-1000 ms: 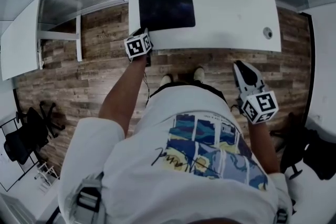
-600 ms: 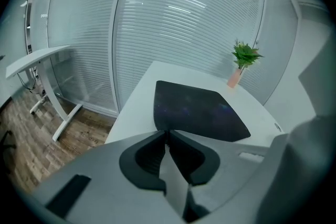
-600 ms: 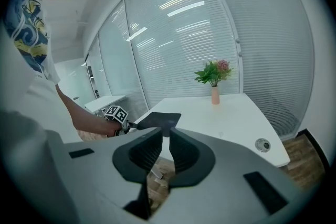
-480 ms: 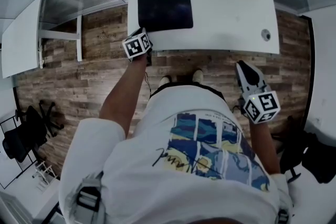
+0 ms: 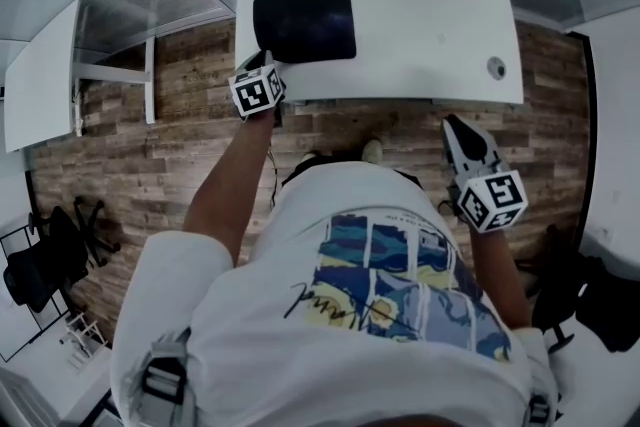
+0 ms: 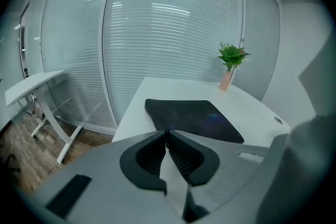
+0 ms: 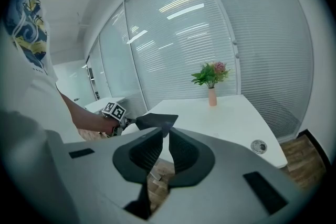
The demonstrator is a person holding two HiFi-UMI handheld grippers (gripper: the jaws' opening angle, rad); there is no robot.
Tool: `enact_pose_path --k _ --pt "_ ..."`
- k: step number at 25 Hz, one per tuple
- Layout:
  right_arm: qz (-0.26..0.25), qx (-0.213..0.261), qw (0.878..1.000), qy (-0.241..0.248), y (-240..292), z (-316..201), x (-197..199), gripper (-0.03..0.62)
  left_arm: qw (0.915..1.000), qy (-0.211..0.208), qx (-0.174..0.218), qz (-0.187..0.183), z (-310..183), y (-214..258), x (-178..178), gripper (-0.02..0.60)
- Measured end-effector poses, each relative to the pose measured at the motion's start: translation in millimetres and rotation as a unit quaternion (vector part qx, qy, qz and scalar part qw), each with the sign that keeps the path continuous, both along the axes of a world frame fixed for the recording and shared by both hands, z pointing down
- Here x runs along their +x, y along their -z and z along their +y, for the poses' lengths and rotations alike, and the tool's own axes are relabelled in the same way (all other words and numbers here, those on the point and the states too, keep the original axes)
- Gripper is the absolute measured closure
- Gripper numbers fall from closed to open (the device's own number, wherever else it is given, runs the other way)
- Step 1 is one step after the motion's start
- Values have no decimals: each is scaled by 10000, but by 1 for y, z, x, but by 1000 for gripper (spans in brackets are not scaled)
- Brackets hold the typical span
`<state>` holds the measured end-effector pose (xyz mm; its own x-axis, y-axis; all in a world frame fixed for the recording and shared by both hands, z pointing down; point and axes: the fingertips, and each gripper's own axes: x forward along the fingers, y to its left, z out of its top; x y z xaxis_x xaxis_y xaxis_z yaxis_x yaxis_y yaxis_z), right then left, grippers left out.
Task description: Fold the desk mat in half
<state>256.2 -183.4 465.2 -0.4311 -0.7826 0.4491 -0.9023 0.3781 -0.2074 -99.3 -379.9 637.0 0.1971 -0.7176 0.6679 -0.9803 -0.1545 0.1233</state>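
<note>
**Pinching the near-left corner, readying the fold**

Working on the white table (image 5: 430, 25), with the desk mat (image 5: 305, 23) lying dark and flat toward its near-left corner.

Closing the left tongs (image 6: 168, 131) on the mat's near-left corner, tips meeting right at the thin edge. Judging the bite shallow, so seating it a little deeper before lifting. Then carrying the corner over in a low arc toward the opposite edge, lining up edge on edge and avoiding dragging the whole mat across the table.

Holding the right tongs (image 7: 165, 129) pressed nearly together on nothing, off the table's near edge over the floor (image 5: 180, 155). Probably needing them at the mat's other near corner, or pinning the mat, since lifting by one corner risks a skewed fold.

Not telling which way the halving is meant to run. Not telling whether the pinched corner is already off the table. Losing the left tips under the marker cube (image 5: 258, 90) in the head view.
</note>
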Motion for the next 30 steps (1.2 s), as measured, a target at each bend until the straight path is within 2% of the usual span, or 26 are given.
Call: enact_pose_path --k 7,15,22,30 --pt "-44 64 10000 21 3 1 18 559 9997 -146 196 -89 -3 21 26 561" --pt "-109 106 9999 -20 1 4 41 562 9948 -860 430 -335 -4 34 80 561" --pt "-165 133 9997 -127 2 11 64 562 9902 -1221 465 -495 -2 39 120 561" --pt "-268 128 9992 -260 -4 19 89 562 9859 -1538 333 -568 -2 25 165 561"
